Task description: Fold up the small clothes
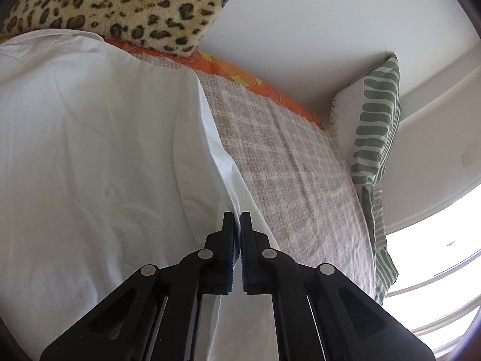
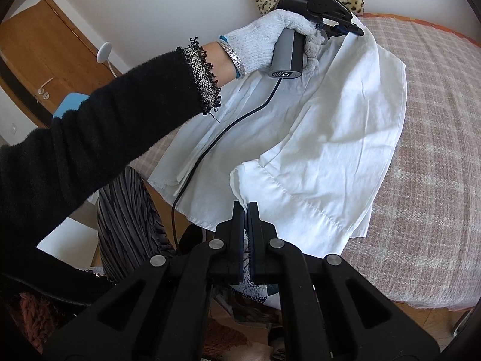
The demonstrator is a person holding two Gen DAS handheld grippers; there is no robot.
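Both tongs clamped on the white garment (image 2: pixel 327 138). Right gripper (image 2: pixel 247 207), bottom centre of its view, jaws together on a hemmed corner of the cloth; the rest spreads up and right from there. Left gripper (image 1: pixel 237 217), bottom centre of its own view, pinches a folded edge; in the right wrist view it (image 2: pixel 356 31) sits top centre at the far corner, held by a gloved hand (image 2: pixel 267 42) with a black sleeve (image 2: pixel 105 138) crossing the left half. Garment type unclear; the left part is shaded by the arm, and the cable (image 2: pixel 210 147) trails over it. Cloth partly lifted, the rest lying on a pinkish woven bedspread (image 2: pixel 436 150). Leopard-print pillow (image 1: pixel 120 3) upper left, green-patterned cushion (image 1: pixel 378 126) right, against a white wall. Wooden door (image 2: pixel 45 60) upper left in the right view.
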